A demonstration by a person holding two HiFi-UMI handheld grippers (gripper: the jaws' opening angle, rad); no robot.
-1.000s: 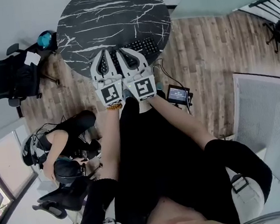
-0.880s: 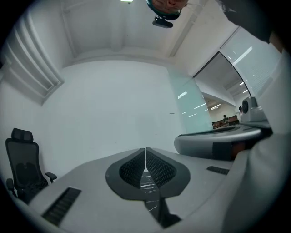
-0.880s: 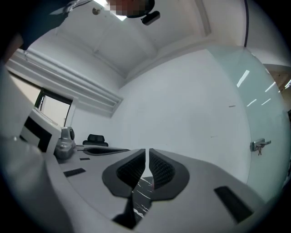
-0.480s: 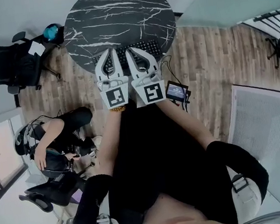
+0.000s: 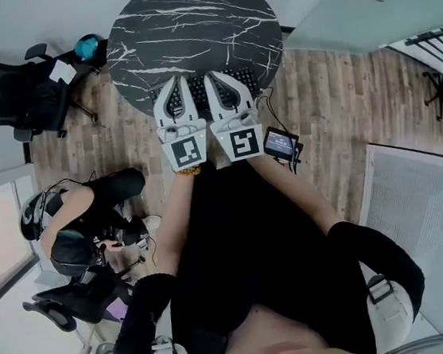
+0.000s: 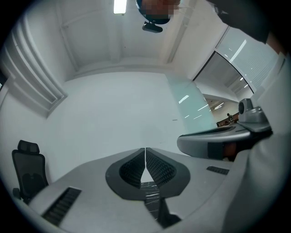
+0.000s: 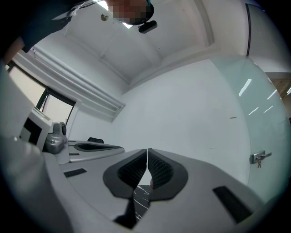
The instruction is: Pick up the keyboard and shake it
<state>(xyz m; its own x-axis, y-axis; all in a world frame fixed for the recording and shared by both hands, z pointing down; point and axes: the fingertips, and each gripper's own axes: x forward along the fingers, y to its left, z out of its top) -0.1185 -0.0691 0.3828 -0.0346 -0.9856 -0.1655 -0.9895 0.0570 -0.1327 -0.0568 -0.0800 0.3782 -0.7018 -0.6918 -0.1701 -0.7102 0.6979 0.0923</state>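
Round black marble table up top, keyboard lying along its near edge, partly covered by the two tongs. Left gripper and right gripper sit side by side above it, both pinched fully closed, tips meeting, with nothing caught between them.

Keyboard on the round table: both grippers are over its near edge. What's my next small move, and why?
Probably open both jaws and tip the grippers down toward the keyboard. The left gripper and right gripper each have their jaws closed tip to tip on nothing, and their views show wall, not keys. The keyboard lies on the table, ungripped.
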